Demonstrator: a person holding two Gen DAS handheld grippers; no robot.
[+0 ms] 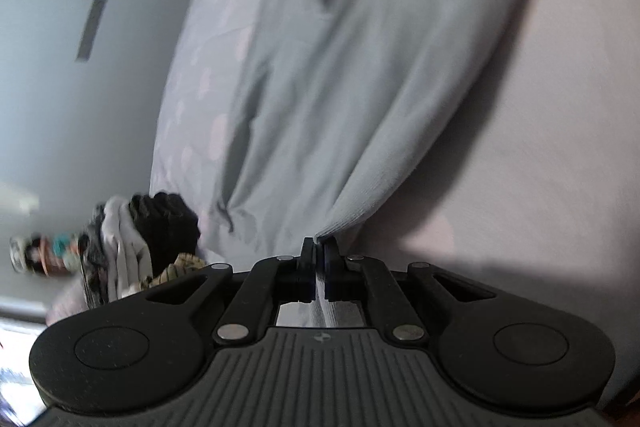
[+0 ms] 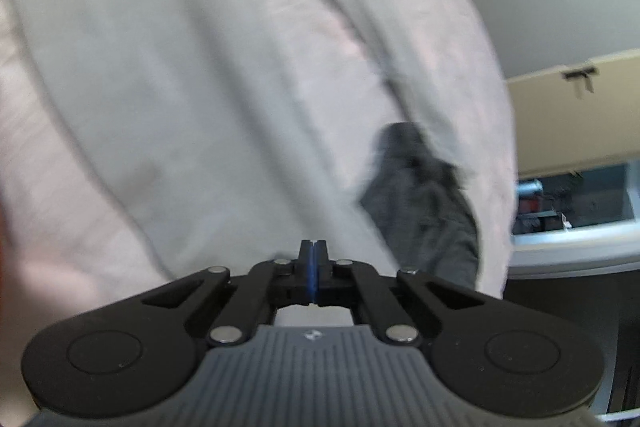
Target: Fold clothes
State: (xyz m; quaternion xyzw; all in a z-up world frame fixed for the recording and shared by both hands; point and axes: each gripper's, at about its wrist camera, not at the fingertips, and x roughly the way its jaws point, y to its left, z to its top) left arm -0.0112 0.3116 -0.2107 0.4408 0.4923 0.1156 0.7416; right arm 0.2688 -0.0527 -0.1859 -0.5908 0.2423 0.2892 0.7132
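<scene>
Mid-fold at most: the left gripper (image 1: pixel 319 247) pinches the pale grey knit garment (image 1: pixel 328 99) draped mid-frame over the bed, unfolded, the right gripper (image 2: pixel 313 251) pressed together, seemingly empty

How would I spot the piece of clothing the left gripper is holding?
Look at the bed with the pale cover filling the left wrist view. A light grey garment stretches across it in long folds, its corner pinched in the left gripper. Unlike the dark and patterned clothes pile at the bed's edge, it is plain, pale and pulled taut.
</scene>
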